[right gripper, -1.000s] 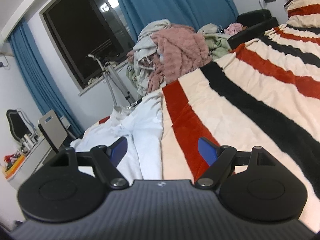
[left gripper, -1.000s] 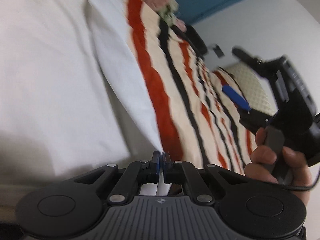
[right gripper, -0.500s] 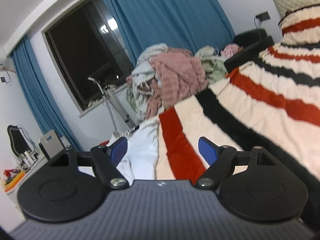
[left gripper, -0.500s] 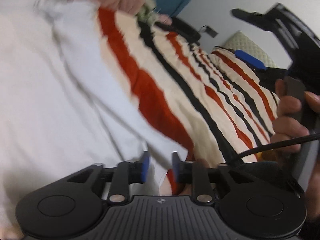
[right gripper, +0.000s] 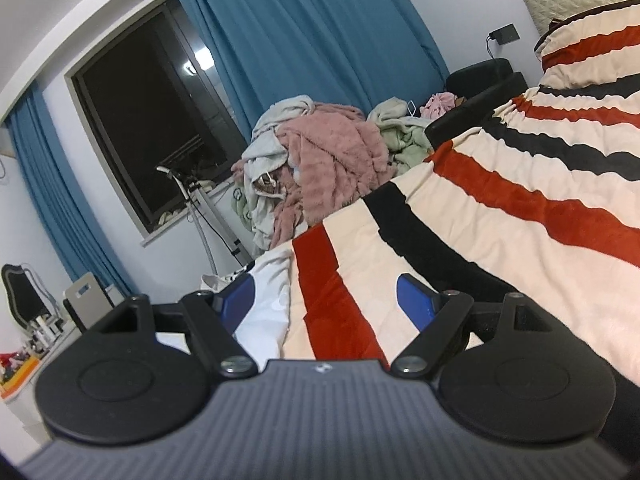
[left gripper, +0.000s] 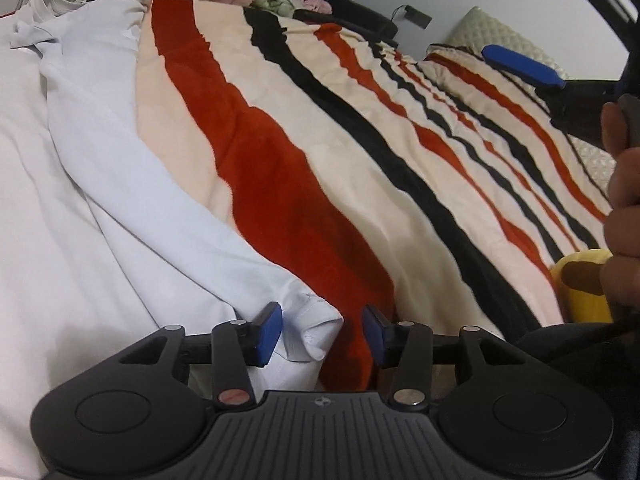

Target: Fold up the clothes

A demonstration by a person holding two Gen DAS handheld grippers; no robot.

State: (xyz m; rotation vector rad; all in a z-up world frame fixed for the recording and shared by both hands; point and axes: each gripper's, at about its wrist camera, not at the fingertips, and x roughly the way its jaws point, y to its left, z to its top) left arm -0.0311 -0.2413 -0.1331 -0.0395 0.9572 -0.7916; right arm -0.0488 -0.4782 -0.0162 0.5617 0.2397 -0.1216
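Observation:
A white garment (left gripper: 100, 208) lies spread on the striped blanket (left gripper: 360, 152), filling the left of the left wrist view. Its long sleeve runs down to a cuff (left gripper: 312, 328) that rests loose between the blue pads of my left gripper (left gripper: 322, 332), which stands open just above the bed. In the right wrist view the same garment (right gripper: 264, 300) shows as a white edge at lower left. My right gripper (right gripper: 326, 300) is open and holds nothing, raised over the blanket (right gripper: 500, 216). It also appears at the right edge of the left wrist view, held by a hand (left gripper: 624, 200).
A heap of pink, grey and green clothes (right gripper: 320, 172) is piled at the far end of the bed. Blue curtains (right gripper: 304, 36) and a dark window (right gripper: 144, 120) lie beyond. A quilted headboard (left gripper: 504, 44) stands at right, and a yellow cuff (left gripper: 580, 288) by the hand.
My left gripper was shut on the white sleeve edge a second ago; it has opened and the cuff now lies on the bed. The right gripper has risen and tilted up, still open.

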